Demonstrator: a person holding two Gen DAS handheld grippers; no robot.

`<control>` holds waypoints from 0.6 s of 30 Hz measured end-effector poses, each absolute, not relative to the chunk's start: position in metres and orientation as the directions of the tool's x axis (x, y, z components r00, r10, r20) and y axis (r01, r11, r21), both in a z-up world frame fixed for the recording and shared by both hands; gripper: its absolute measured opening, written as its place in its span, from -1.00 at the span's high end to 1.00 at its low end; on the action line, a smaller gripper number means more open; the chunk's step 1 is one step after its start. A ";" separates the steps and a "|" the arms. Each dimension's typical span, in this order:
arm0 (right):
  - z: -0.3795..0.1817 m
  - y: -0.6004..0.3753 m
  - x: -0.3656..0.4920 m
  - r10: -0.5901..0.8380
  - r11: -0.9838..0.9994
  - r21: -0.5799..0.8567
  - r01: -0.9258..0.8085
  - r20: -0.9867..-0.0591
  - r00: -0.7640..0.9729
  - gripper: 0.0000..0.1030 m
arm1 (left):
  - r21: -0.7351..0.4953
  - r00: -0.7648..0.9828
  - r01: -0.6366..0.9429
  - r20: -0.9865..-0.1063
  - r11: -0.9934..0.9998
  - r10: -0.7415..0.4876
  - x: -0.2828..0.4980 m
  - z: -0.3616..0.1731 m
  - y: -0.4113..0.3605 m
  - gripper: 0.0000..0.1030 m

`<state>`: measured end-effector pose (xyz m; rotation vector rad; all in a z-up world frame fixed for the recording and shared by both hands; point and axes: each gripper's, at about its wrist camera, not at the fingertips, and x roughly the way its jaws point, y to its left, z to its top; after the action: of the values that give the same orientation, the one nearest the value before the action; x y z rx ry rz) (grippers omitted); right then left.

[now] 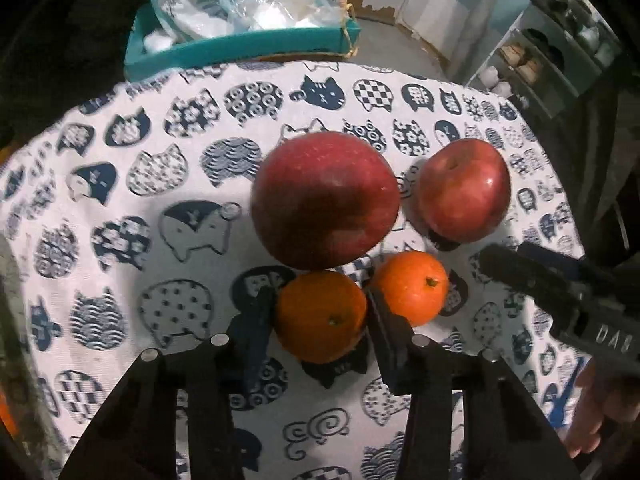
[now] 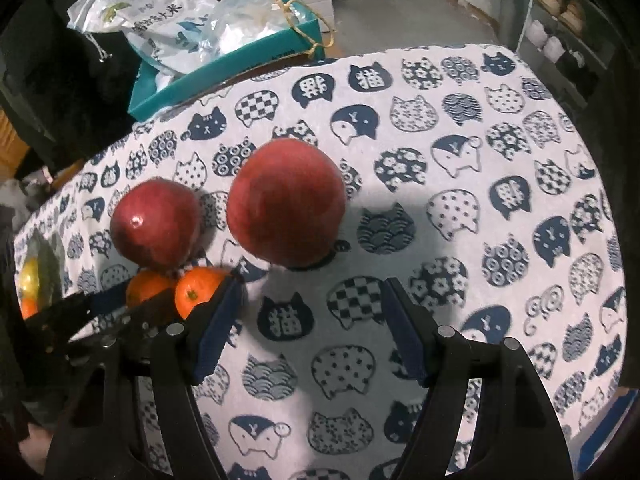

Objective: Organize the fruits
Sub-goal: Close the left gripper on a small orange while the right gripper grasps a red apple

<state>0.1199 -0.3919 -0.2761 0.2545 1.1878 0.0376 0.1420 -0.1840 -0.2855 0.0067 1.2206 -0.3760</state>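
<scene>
Two red apples and two oranges sit together on a cat-print tablecloth point(image 1: 120, 200). In the left wrist view the big apple point(image 1: 325, 200) is centre, the smaller apple point(image 1: 464, 190) to its right, and a second orange point(image 1: 412, 286) below them. My left gripper point(image 1: 320, 316) is shut on the near orange point(image 1: 320, 314), which rests on the cloth. My right gripper point(image 2: 312, 320) is open and empty, just in front of an apple point(image 2: 286, 204); the other apple point(image 2: 156, 224) and the oranges point(image 2: 196, 290) lie to its left. It also shows in the left wrist view point(image 1: 560, 292).
A teal box point(image 1: 240, 46) with plastic bags stands beyond the table's far edge, also in the right wrist view point(image 2: 224, 68). Shelves with dishes point(image 1: 552, 52) stand at the far right. More fruit point(image 2: 30, 284) shows at the left edge of the right wrist view.
</scene>
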 end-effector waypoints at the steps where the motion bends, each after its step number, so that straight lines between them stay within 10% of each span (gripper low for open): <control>1: -0.277 -0.391 0.123 0.167 0.971 0.219 0.099 -0.911 0.377 -0.42 | -0.189 0.296 0.288 -0.915 0.939 -0.275 0.141 -0.284 -0.183 0.10; 18: -0.291 -0.368 0.170 0.125 0.991 0.132 -0.007 -0.921 0.369 -0.42 | -0.193 0.383 0.182 -0.889 0.964 -0.251 0.157 -0.255 -0.123 0.10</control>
<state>0.1696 -0.3683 -0.2911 0.1119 1.1908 0.0850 0.1571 -0.1230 -0.2550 -0.0674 1.1452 -0.2761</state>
